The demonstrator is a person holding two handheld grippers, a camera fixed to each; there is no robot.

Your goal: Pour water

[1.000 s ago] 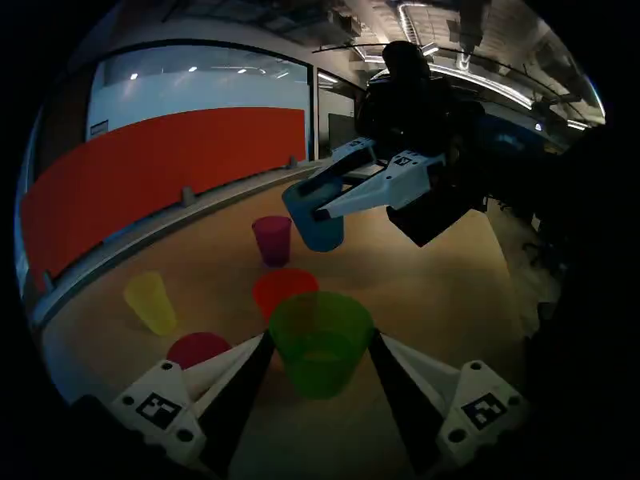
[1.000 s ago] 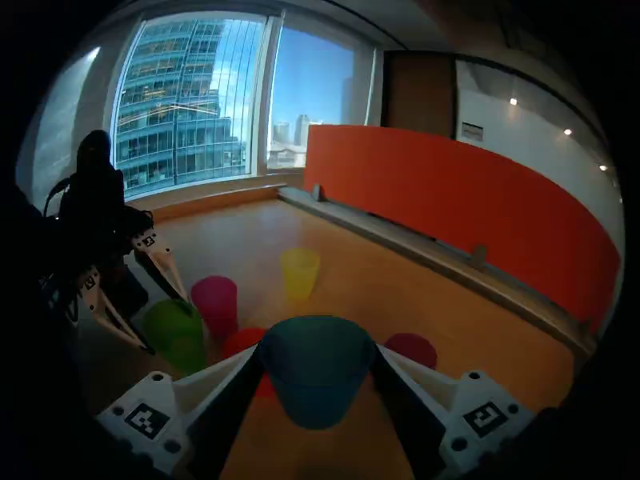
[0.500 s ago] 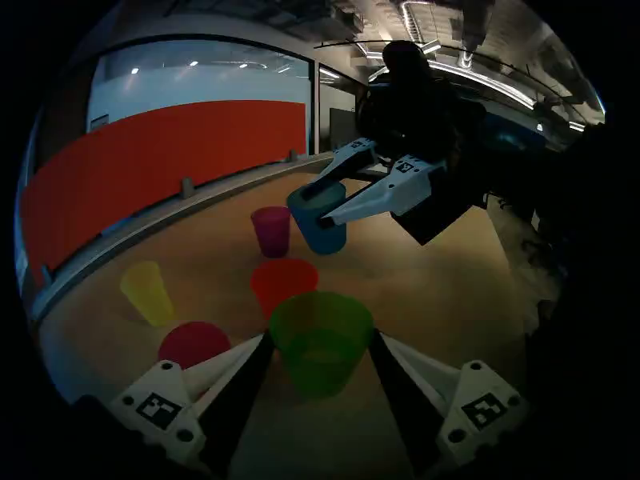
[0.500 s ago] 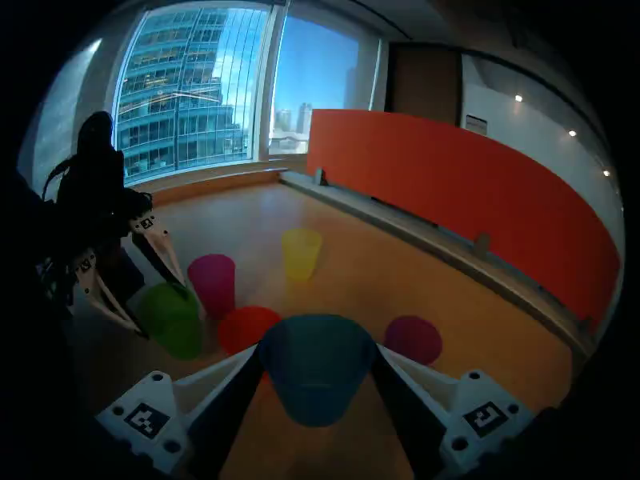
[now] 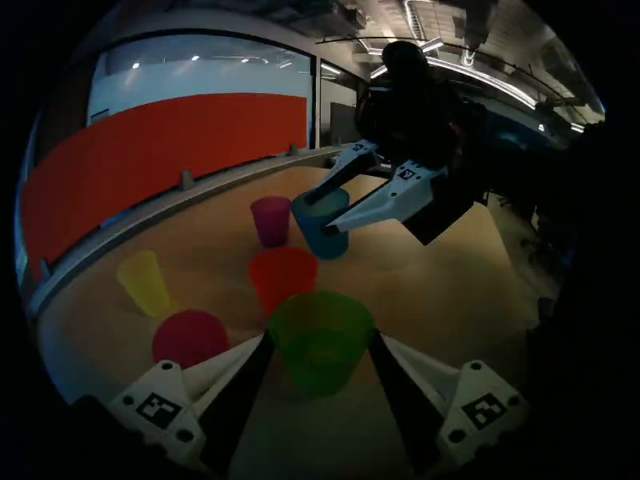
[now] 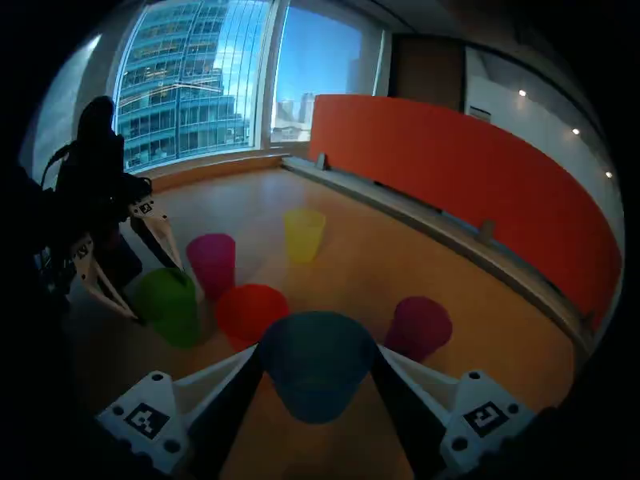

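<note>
Both tongs are clamped on cups, fwiw: the left gripper [image 5: 320,338] is closed onto the green cup [image 5: 320,364], held low centre in its own view. The right gripper [image 6: 316,352] is pinched onto the blue cup [image 6: 316,382] the same way.

Compared with a second ago, the blue cup is seen lower in the left gripper view and less tipped. It is now brought down just beside the purple cup [image 5: 270,220] at mid-frame. Whether it's touching the wooden table [image 5: 448,288] can't be told. In the right gripper view the orange cup [image 6: 252,310] is uncovered a lot more above the blue rim than it was.

Big windows [image 6: 192,88] are shown at upper left of the right gripper view, while a dim ceiling with strip lights [image 5: 480,78] is given by the left one. The orange wall panel [image 5: 160,152] is caught by both. The yellow cup [image 5: 144,282] and the red cup [image 5: 190,338] are seen standing at lower left.

The right gripper is held out from a dark-clad person [image 5: 416,104] and angled down-left, one finger above the other. Water can't be made out in either cup.
</note>
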